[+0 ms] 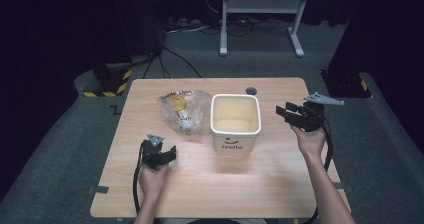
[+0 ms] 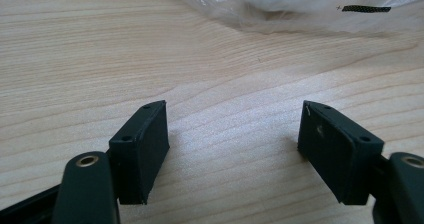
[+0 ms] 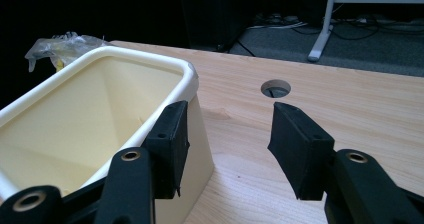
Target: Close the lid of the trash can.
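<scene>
1. Left tongs (image 1: 167, 155) spread, empty, low on counter (image 1: 150, 194) near crinkled plastic bag (image 1: 184, 111); slippery film likely to slide from a shallow pinch.
2. Right tongs (image 1: 283, 113) spread beside cream bin (image 1: 235, 121), apart from rim; risk of nudging, tipping bin.

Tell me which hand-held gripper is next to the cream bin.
The right hand-held gripper, raised beside the cream bin; the left hand-held gripper sits low near the plastic bag.

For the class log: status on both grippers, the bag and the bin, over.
Left gripper open, low over the table, short of the bag. Right gripper open beside the bin, nothing held. Nothing in the way.
</scene>
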